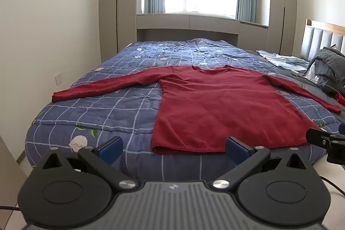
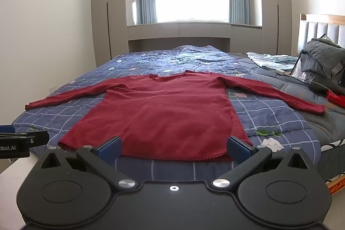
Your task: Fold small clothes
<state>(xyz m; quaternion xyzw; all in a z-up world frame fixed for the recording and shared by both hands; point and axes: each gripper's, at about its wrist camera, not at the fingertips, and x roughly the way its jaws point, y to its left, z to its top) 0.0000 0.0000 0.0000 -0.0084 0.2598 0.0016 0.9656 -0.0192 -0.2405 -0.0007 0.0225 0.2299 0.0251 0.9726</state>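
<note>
A dark red long-sleeved top (image 1: 215, 105) lies flat on the blue checked quilt (image 1: 107, 109), both sleeves spread out, neck towards the window. It also shows in the right wrist view (image 2: 163, 113). My left gripper (image 1: 173, 149) is open and empty, just short of the hem's left part at the bed's near edge. My right gripper (image 2: 173, 149) is open and empty, its blue pads (image 2: 238, 149) wide apart just in front of the hem. Each gripper shows at the edge of the other's view.
A grey padded jacket (image 2: 323, 59) and a light blue cloth (image 2: 269, 60) lie at the right by the headboard (image 2: 323, 29). A small red object (image 2: 335, 98) and a white cable lie near the right sleeve's cuff. Wardrobes and a window stand behind the bed.
</note>
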